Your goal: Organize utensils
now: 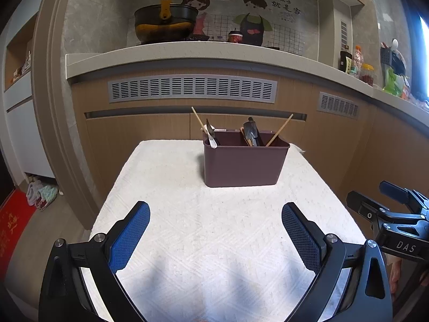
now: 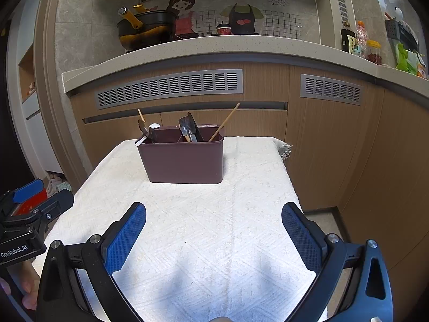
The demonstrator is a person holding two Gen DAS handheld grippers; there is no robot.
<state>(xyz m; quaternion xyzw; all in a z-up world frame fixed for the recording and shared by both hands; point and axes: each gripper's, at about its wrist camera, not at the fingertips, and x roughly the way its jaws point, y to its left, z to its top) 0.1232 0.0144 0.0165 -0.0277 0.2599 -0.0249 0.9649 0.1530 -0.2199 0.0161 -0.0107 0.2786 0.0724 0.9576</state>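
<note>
Wood-grain cabinets (image 1: 166,128) with grey vent grilles (image 1: 192,88) at 12 o'clock under a pale countertop (image 1: 187,53). Cartoon wall mural (image 1: 252,18) above. Bright window (image 1: 425,53) at 2 o'clock.

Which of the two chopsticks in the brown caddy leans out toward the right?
The chopstick at the right end of the caddy; it tilts rightward past the rim, while the other chopstick stands at the left end, tilting left.

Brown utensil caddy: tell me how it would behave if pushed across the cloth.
The brown utensil caddy looks like thin plastic, so probably light. Its flat base on the textured white cloth may drag and bunch the cloth rather than slide. The leaning chopsticks would likely rattle or shift.
</note>
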